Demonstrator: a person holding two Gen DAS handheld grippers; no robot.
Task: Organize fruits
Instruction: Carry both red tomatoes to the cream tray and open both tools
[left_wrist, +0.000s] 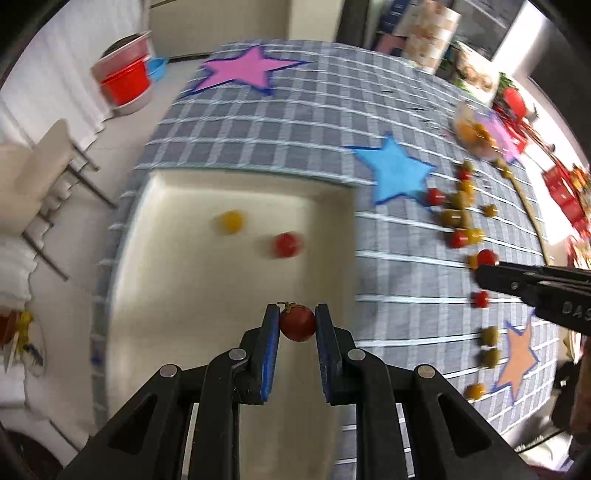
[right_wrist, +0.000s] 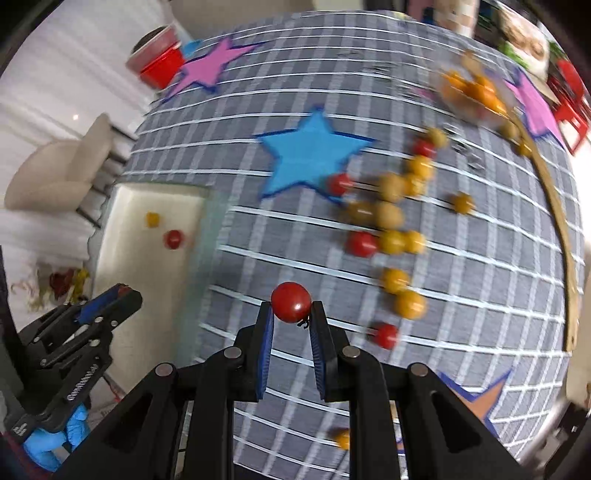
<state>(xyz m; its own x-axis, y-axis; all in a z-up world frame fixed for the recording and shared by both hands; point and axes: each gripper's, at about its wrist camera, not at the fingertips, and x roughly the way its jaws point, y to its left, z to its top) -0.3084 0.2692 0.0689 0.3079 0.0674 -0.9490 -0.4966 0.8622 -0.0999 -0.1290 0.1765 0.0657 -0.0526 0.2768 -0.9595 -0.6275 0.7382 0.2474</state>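
My left gripper (left_wrist: 296, 321) is shut on a red cherry tomato (left_wrist: 297, 323) and holds it over the near part of a cream tray (left_wrist: 177, 295). One yellow tomato (left_wrist: 229, 221) and one red tomato (left_wrist: 286, 244) lie in the tray. My right gripper (right_wrist: 291, 314) is shut on another red cherry tomato (right_wrist: 291, 301) above the checked cloth. Several loose red and yellow tomatoes (right_wrist: 391, 214) lie scattered on the cloth beyond it. The right gripper also shows in the left wrist view (left_wrist: 480, 273), and the left gripper shows in the right wrist view (right_wrist: 122, 295).
The round table has a grey checked cloth (left_wrist: 295, 110) with pink (left_wrist: 243, 70), blue (left_wrist: 397, 170) and orange (left_wrist: 519, 354) stars. A clear bowl of yellow tomatoes (right_wrist: 472, 92) stands at the far right. A chair (left_wrist: 40, 162) and a red pot (left_wrist: 125, 81) are left of the table.
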